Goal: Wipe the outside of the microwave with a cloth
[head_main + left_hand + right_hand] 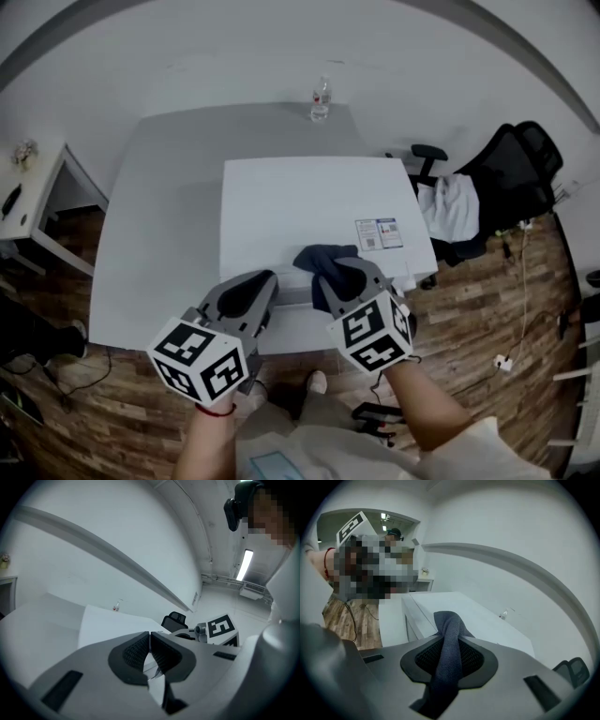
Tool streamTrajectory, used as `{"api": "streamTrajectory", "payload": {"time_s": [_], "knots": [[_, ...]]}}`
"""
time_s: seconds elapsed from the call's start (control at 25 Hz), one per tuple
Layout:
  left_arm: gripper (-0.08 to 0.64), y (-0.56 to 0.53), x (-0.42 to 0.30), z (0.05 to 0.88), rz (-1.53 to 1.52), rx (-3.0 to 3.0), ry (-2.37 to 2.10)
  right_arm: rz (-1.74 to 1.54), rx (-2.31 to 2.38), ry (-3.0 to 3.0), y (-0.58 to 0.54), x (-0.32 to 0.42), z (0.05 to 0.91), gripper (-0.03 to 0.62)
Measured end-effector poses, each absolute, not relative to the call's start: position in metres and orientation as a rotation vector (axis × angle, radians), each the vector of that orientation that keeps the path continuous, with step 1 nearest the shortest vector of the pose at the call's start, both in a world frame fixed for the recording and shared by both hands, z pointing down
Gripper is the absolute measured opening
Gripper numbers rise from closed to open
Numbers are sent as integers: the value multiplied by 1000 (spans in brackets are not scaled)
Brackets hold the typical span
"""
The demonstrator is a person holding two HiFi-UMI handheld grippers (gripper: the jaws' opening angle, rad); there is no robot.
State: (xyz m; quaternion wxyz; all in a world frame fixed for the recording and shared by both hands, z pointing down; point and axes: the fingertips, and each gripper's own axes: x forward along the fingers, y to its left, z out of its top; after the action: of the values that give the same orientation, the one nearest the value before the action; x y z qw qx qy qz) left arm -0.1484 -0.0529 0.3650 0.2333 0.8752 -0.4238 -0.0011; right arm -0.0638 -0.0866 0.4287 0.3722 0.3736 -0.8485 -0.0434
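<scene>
From above, the white microwave (300,206) stands on a grey table (159,234), with a label sticker (379,233) on its top. My right gripper (337,269) is shut on a dark blue-grey cloth (317,256), which rests on the microwave's top at its front edge. In the right gripper view the cloth (446,644) runs between the jaws of the right gripper (449,641), over the microwave top (478,618). My left gripper (264,279) hovers beside it at the same front edge. The left gripper (150,637) has its jaws closed tip to tip with nothing between them.
A clear plastic bottle (321,99) stands on the table behind the microwave. A black office chair (511,173) with white cloth draped on it is to the right. A small side desk (33,192) is at the far left. Cables lie on the wooden floor (511,319).
</scene>
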Motion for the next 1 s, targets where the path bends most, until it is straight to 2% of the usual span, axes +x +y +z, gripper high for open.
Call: {"api": "streamTrajectory", "payload": {"time_s": [0.52,1.0], "knots": [[13,-36,-264,389,-94,2289,-1270,-383,376,-2204,-72,-225,434,95],[14,-56,-295,409,-124,2319,-1278,-458,-427,-1829,-71,-283,468,95]]}}
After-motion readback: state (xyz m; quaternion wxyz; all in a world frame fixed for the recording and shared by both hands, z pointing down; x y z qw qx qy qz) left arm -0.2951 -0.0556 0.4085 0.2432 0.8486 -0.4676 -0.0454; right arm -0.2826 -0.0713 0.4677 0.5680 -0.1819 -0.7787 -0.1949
